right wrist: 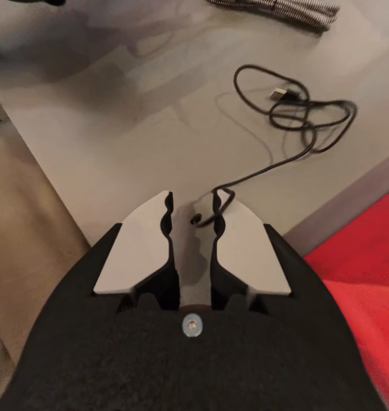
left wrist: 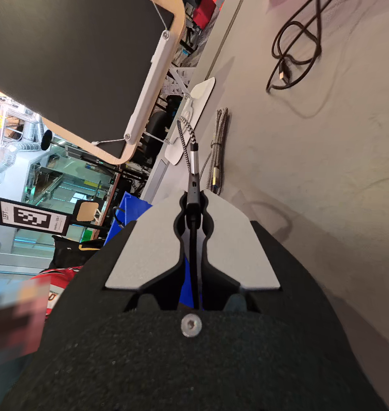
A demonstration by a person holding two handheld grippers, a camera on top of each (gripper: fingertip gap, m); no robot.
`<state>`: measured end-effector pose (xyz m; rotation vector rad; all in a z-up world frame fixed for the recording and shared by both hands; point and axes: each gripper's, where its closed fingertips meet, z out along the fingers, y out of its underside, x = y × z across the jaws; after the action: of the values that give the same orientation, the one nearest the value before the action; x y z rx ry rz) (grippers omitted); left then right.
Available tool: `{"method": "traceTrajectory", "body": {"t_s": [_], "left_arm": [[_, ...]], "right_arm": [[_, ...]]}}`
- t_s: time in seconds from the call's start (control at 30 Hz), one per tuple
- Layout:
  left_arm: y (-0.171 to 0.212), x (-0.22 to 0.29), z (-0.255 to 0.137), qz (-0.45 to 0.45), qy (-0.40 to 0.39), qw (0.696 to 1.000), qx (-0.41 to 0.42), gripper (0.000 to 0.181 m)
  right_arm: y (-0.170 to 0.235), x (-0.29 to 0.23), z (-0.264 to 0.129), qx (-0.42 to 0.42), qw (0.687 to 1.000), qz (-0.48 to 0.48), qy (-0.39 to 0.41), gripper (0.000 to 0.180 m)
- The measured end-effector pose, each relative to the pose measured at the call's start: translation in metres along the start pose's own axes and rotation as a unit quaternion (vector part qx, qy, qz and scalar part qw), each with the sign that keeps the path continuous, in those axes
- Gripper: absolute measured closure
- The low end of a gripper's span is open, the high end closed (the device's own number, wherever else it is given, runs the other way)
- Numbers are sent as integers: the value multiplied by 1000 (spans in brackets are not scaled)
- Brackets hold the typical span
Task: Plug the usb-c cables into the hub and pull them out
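In the left wrist view, my left gripper [left wrist: 193, 194] is shut on a slim dark grey hub [left wrist: 192, 201] and holds it off the table. A silver plug [left wrist: 194, 159] on a black-and-white braided cable [left wrist: 184, 133] sits in the hub's far end. The hub's own black lead runs back between the fingers. In the right wrist view, my right gripper [right wrist: 192, 195] is open and empty, low over the grey table [right wrist: 122, 133]. The loose end [right wrist: 194, 219] of a thin black cable [right wrist: 309, 115] lies between its fingers, and the cable crosses the right fingertip.
A bundled braided cable [left wrist: 220, 138] lies on the table and also shows in the right wrist view [right wrist: 278, 11]. The black cable's coil [left wrist: 295, 55] has a metal plug [right wrist: 279, 93]. A white flat base [left wrist: 195, 106] sits at the table's edge. A red cloth [right wrist: 356, 266] lies past the near edge. Some 20 cm of space lies between my two pairs of fingers. My right tips are roughly 15 cm from the metal plug [right wrist: 279, 93].
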<state>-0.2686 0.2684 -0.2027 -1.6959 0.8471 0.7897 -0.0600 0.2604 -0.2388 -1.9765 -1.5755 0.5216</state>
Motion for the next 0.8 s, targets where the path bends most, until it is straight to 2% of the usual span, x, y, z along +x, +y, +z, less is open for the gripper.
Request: {"method": "traceTrajectory", "body": {"t_s": [0.1, 0.23, 0.33, 0.43, 0.5, 0.67, 0.77, 0.8], "left_arm": [[-3, 1, -1, -12, 8, 1000, 5, 172], [-3, 5, 1, -23, 22, 999, 3, 172], [-1, 9, 1, -17, 26, 1000, -2, 171], [-3, 13, -1, -21, 35, 999, 0, 172], [-2, 17, -3, -16, 43, 999, 2, 171], [-1, 28, -3, -2, 62, 998, 5, 171], [-1, 29, -3, -3, 67, 998, 6, 171], [-1, 29, -3, -3, 67, 998, 6, 171]], "right_arm": [[-25, 32, -1, -76, 995, -70, 2, 148], [-45, 86, 31, -200, 968, -149, 21, 147], [-37, 119, 61, -281, 941, -187, 18, 132], [-32, 129, 87, -307, 936, -174, -5, 124], [-41, 134, 98, -292, 940, -175, 6, 117], [-47, 130, 110, -284, 946, -148, -54, 124], [-47, 129, 110, -280, 946, -142, -84, 149], [-46, 129, 110, -282, 944, -147, -91, 169]]}}
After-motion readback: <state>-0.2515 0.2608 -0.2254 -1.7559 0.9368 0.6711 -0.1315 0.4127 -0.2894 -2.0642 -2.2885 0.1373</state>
